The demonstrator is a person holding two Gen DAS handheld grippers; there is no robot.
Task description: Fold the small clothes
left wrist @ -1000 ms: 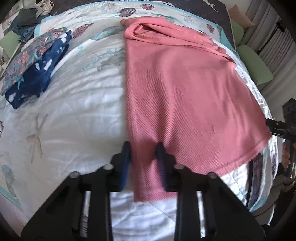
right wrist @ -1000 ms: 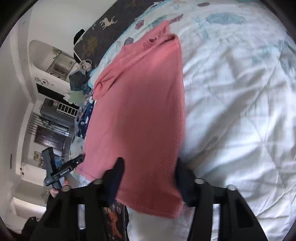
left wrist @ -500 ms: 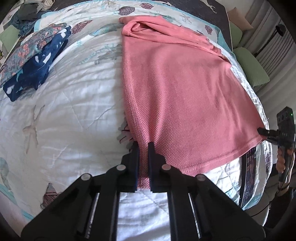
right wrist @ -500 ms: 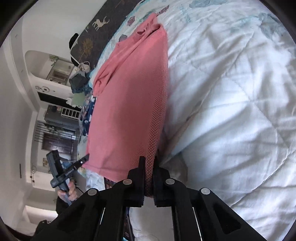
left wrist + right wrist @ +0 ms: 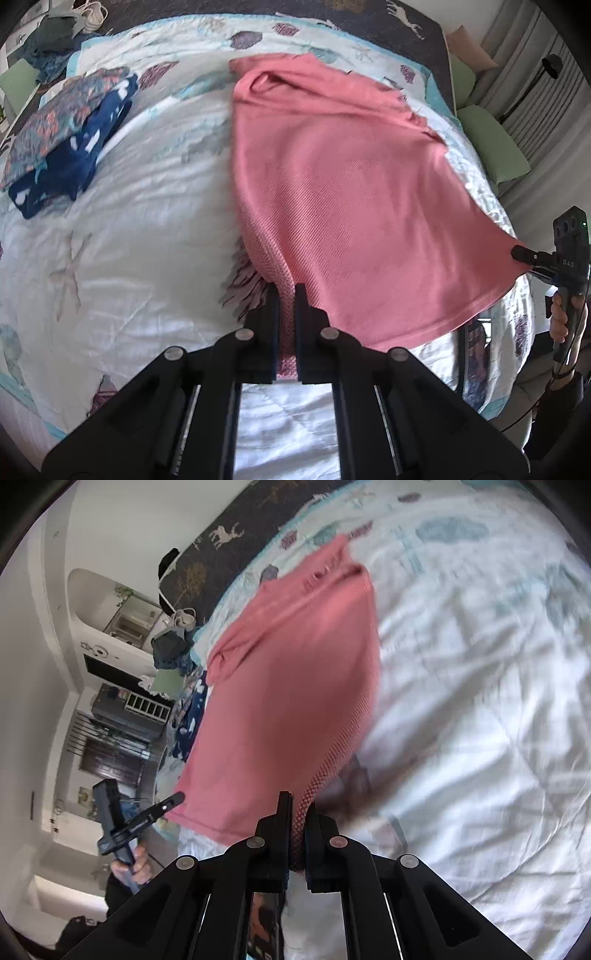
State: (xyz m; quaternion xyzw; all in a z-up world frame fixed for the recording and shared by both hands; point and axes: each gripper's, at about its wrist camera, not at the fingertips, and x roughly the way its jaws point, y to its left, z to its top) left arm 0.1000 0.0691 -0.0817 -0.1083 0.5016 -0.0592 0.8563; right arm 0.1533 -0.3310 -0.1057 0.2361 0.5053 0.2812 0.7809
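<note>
Left gripper point(image 5: 286, 295) clamped on shirt point(image 5: 343, 206) near-left hem corner | right gripper point(image 5: 298, 812) clamped on near-right corner | hem lifted off bed point(image 5: 122, 236), likely for folding toward far collar

Pink knit top point(image 5: 343, 206) spread on bed; near corners lifted

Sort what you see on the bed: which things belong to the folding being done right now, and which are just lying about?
In use: pink top, left gripper, right gripper, both clamped on its hem corners.

Lying about: folded patterned clothes, dark clothes heap, green cushion.
</note>
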